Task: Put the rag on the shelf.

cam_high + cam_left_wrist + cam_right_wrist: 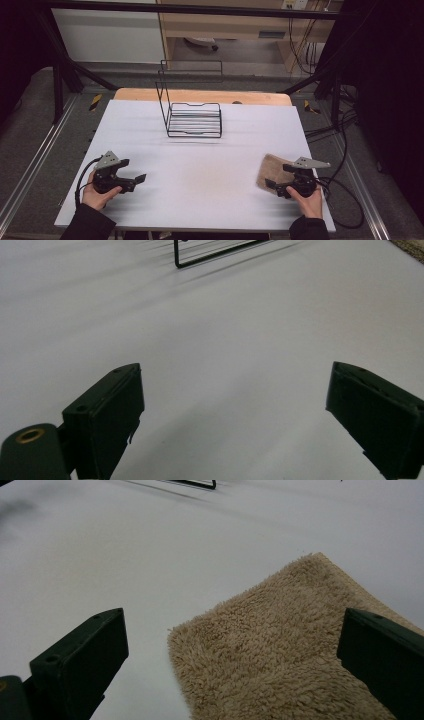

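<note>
While the wide white table top is stretching out under both our hands, we are looking at it as the biggest thing in play, with a strip of pale wooden board showing along its far edge. Sitting toward the far middle of that white surface is the black wire rack, its tall wire frame rising at the back and its low slatted tray facing us. Coming nearer, the folded beige terry cloth is lying flat near the right front of the table, well apart from the rack. We are holding the right gripper just at the cloth's near edge, its black jaws standing wide, one over bare table and one over the fuzzy pile, gripping nothing. Over on the left, we are resting the left gripper low over bare white table, jaws spread wide as well and nothing between them, well apart from the cloth.
</note>
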Available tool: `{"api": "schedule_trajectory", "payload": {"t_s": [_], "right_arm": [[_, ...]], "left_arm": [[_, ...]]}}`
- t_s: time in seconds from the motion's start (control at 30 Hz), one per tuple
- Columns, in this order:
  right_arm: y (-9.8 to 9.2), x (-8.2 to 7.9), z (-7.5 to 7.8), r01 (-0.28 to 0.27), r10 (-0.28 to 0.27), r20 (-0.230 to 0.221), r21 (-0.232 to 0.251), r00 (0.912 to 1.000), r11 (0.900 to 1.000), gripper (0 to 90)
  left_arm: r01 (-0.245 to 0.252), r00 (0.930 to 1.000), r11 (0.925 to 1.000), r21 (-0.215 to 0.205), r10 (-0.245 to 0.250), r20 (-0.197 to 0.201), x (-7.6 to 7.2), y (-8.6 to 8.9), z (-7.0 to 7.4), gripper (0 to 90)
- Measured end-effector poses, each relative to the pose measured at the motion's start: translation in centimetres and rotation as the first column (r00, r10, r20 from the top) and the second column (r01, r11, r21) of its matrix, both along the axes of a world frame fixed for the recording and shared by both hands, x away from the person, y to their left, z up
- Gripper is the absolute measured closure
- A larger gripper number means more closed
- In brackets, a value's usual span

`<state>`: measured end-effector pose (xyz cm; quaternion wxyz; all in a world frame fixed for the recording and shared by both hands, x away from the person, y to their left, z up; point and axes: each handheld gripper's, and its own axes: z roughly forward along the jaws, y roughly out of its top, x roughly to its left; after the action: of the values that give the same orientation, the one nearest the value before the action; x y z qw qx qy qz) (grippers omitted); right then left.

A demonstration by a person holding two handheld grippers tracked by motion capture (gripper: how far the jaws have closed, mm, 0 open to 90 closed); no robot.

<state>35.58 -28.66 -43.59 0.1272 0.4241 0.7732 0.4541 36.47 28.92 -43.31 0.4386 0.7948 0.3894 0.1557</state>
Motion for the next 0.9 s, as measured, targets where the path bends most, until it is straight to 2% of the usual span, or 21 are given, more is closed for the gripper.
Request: {"api": "schedule_trajectory", "payload": {"t_s": [0.33, 0.67, 0.9], "right_arm": [[0.2, -0.1, 0.1, 0.001, -0.001, 0.003, -0.002, 1.0, 1.0, 0.5], [1.4, -0.2, 0.2, -0.013, 0.014, 0.005, -0.038, 0.9999, 0.999, 0.9], [2.2, -0.1, 0.3, 0.002, -0.002, 0.003, -0.067, 1.0, 0.998, 2.2]], "left_arm": [[0.001, 1.0, 1.0, 0.004, -0.001, -0.001, -0.1, -0.1, -0.1, 8.9], [0.001, 1.0, 0.9999, 0.014, -0.001, 0.001, 0.0, 0.0, -0.2, 9.1], [-0.002, 1.0, 0.9999, 0.015, 0.002, 0.002, 0.0, 0.0, -0.2, 9.1]]}}
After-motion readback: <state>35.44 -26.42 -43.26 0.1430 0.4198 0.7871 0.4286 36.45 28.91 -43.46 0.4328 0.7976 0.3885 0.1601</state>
